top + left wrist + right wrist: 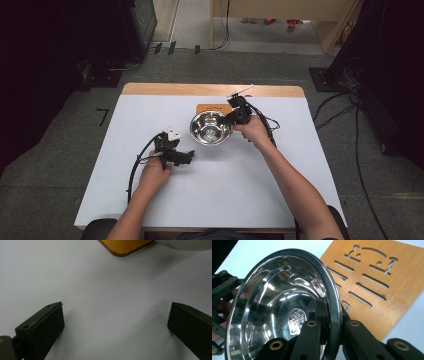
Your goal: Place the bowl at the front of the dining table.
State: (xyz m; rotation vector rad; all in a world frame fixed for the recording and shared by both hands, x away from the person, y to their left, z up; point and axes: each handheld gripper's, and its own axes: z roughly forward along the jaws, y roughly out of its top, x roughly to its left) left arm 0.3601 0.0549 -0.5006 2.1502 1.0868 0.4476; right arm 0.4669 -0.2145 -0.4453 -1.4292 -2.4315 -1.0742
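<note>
While the steel bowl [284, 302] is clamped by its right rim in the right gripper [332, 322], a wooden board [382, 282] is seen just beyond. The left gripper [115, 322] is held wide apart over bare table [100, 290].

High view: fixed above the person's edge of the bench [150, 200], facing forward and down, far enough to take in the whole top and floor beyond. Left claw view: low and close over the white surface, looking along its own jaws toward the wooden board [125, 246] corner and bowl [185, 243] edge. Right claw view: pressed near the steel bowl's rim, board behind; all three views share bowl and board.
</note>
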